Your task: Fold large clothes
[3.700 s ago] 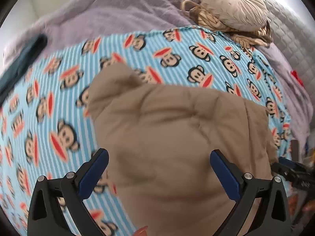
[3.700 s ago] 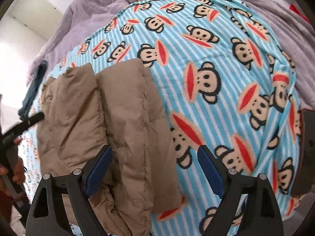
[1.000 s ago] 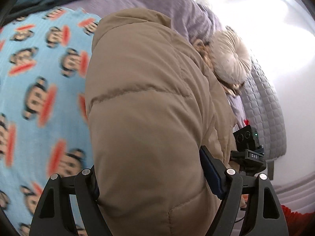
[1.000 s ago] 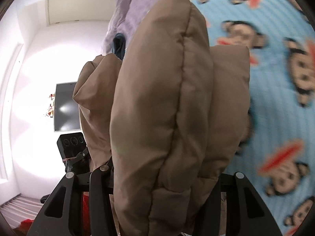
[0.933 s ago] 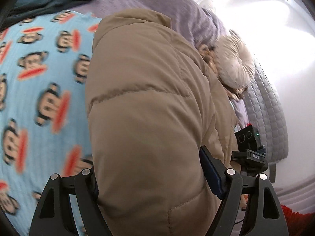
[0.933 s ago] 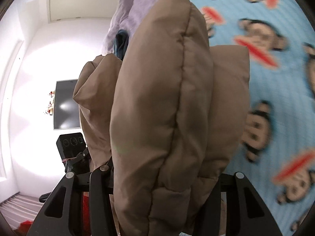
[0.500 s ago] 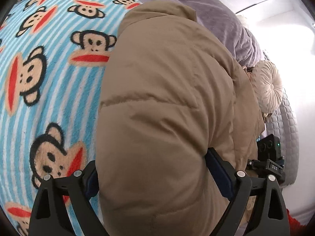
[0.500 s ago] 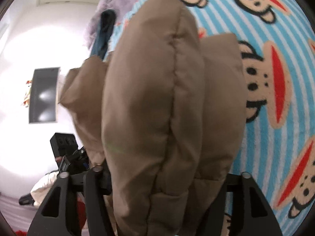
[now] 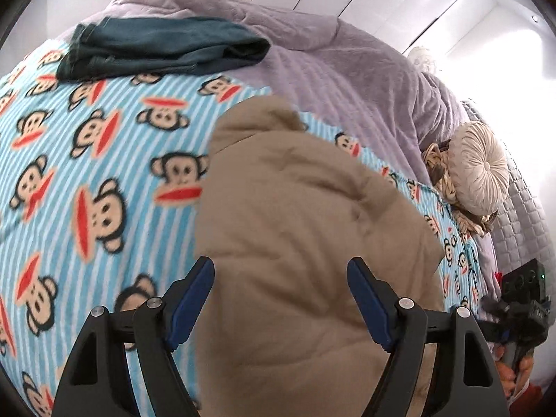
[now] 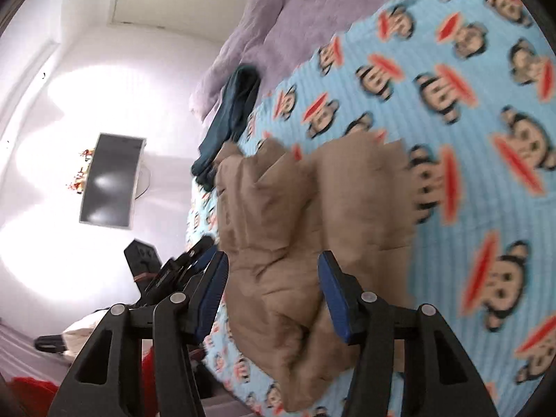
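Note:
A folded tan puffer jacket (image 9: 305,229) lies on the blue striped monkey-print blanket (image 9: 80,160). My left gripper (image 9: 281,299) is open, its blue pads on either side of the jacket's near end without pinching it. In the right wrist view the same jacket (image 10: 299,215) lies bunched on the blanket (image 10: 469,104). My right gripper (image 10: 272,295) is open with its jaws straddling the jacket's near end. The right gripper also shows at the far right of the left wrist view (image 9: 521,309).
A folded dark teal garment (image 9: 163,47) lies at the blanket's far edge, against a lilac duvet (image 9: 330,45). A round cream cushion (image 9: 479,170) and a woven brown item (image 9: 441,166) sit at the right. A wall screen (image 10: 111,180) shows in the right wrist view.
Both grippers held the folded jacket lifted; they set it down on the blanket and opened. The jacket now rests on the blanket, farther from both cameras.

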A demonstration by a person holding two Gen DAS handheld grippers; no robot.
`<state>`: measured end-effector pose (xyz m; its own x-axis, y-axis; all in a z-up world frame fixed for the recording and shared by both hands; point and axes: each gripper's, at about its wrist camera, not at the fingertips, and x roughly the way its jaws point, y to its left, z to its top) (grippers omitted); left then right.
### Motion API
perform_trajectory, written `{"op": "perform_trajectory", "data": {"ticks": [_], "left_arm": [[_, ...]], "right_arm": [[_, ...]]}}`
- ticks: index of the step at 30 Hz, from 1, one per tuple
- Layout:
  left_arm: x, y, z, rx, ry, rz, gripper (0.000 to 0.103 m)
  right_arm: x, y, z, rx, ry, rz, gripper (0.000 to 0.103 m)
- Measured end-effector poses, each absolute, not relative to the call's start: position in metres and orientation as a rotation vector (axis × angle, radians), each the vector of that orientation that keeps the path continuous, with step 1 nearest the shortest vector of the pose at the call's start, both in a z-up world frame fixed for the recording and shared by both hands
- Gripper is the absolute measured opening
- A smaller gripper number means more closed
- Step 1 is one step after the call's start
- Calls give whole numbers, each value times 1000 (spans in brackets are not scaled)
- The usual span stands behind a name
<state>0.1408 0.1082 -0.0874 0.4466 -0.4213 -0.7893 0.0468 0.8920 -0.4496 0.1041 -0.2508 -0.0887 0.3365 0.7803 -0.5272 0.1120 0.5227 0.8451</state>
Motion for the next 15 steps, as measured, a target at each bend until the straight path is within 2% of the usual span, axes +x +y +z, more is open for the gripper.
{"op": "perform_trajectory", "data": {"ticks": [2, 4, 6, 11, 15], "left_arm": [[147, 89, -79, -362, 1059, -316, 80], [151, 62, -69, -285, 1030, -353, 80], [152, 42, -64, -222, 1017, -374, 80], [175, 4, -84, -100, 1049, -315, 80], [188, -20, -98, -46, 1078, -292, 80]], "right_arm": [[105, -232, -96, 932, 1223, 539, 58], [98, -209, -96, 843, 1265, 534, 52], [82, -191, -85, 699, 1292, 516, 37], [40, -154, -77, 348, 1335, 472, 28], [18, -146, -112, 240, 1409, 385, 26]]}}
